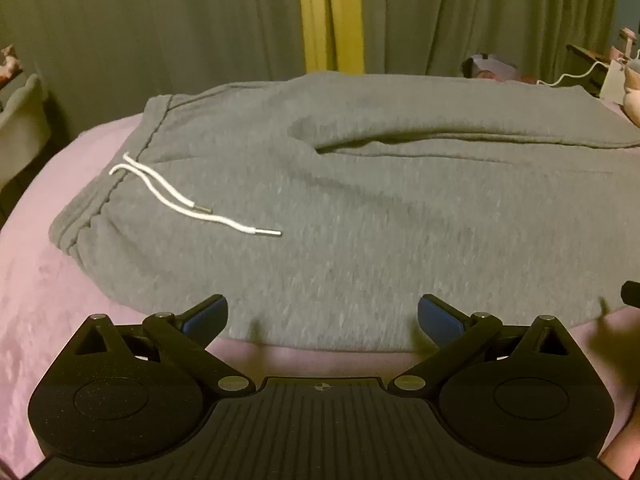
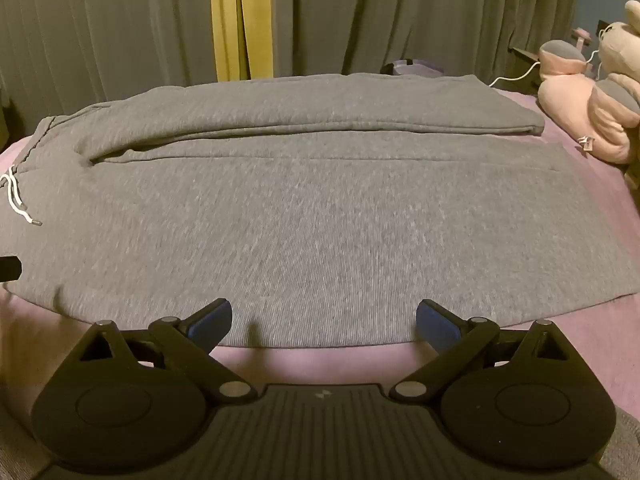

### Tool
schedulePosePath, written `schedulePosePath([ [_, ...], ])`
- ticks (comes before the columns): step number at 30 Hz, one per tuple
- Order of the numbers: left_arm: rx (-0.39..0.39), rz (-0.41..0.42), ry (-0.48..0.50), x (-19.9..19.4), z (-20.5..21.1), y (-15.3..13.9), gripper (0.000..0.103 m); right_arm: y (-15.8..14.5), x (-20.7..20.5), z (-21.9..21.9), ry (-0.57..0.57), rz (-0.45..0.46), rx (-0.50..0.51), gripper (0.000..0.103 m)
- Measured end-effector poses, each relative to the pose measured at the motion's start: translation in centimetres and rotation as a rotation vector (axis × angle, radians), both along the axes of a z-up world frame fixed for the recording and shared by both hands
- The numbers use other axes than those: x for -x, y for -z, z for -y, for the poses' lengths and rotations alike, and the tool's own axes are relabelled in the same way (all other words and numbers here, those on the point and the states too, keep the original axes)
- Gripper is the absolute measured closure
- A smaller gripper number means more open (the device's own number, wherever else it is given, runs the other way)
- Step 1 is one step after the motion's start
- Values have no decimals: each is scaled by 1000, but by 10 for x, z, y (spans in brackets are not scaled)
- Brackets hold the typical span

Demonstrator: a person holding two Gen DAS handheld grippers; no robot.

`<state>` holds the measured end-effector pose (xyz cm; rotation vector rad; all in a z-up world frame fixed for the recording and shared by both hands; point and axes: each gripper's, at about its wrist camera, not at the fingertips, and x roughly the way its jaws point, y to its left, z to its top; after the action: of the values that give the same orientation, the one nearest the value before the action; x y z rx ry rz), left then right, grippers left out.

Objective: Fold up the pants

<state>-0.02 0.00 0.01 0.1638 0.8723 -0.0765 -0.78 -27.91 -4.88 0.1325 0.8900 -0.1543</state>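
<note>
Grey pants [image 1: 340, 208] lie flat across the pink bed [image 1: 48, 280], long axis running left to right. The left gripper [image 1: 322, 314] and right gripper [image 2: 324, 316] hover at the near hem, fingers spread wide, holding nothing.

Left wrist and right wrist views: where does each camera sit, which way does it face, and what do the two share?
Left wrist view: sits on the left gripper, near the grey fleece sweatpants' waistband end, facing across them toward the grey-green curtains; its open blue-padded fingers show.
Right wrist view: sits on the right gripper, further along the legs, facing the same way; its open fingers show.
Shared: sweatpants, white drawstring, pink bedcover, curtains, yellow curtain strip.
</note>
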Motion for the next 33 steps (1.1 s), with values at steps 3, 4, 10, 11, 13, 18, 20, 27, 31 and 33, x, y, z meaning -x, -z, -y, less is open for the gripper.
schedulePosePath([
  [3, 3, -15, 0, 0, 0, 0, 0, -1, -1, 0, 1, -3, 2, 4],
  [4, 1, -15, 0, -1, 0, 0, 0, -1, -1, 0, 1, -2, 2, 4],
  [10, 12, -17, -2, 1, -1, 0, 0, 2, -2, -3, 5, -2, 4, 4],
  [11, 15, -17, -2, 1, -4, 3, 0, 2, -2, -3, 5, -2, 2, 4],
  [13, 19, -18, -3, 2, -7, 5, 0, 1, -2, 0, 4, -2, -3, 4],
  [18, 25, -34, -15, -1, -7, 5, 0, 1, -2, 0, 4, -3, -3, 4],
  [20, 27, -37, -18, -1, -6, 5, 0, 1, -2, 0, 3, -4, -4, 4],
  [27, 29, -49, -18, -1, -7, 6, 0, 1, -2, 1, 10, -6, -11, 4],
  [31, 30, -51, -19, 0, -7, 7, 0, 2, -2, 2, 10, -6, -11, 4],
  [33, 33, -53, -21, 0, -7, 7, 0, 1, -2, 2, 10, -6, -11, 4],
])
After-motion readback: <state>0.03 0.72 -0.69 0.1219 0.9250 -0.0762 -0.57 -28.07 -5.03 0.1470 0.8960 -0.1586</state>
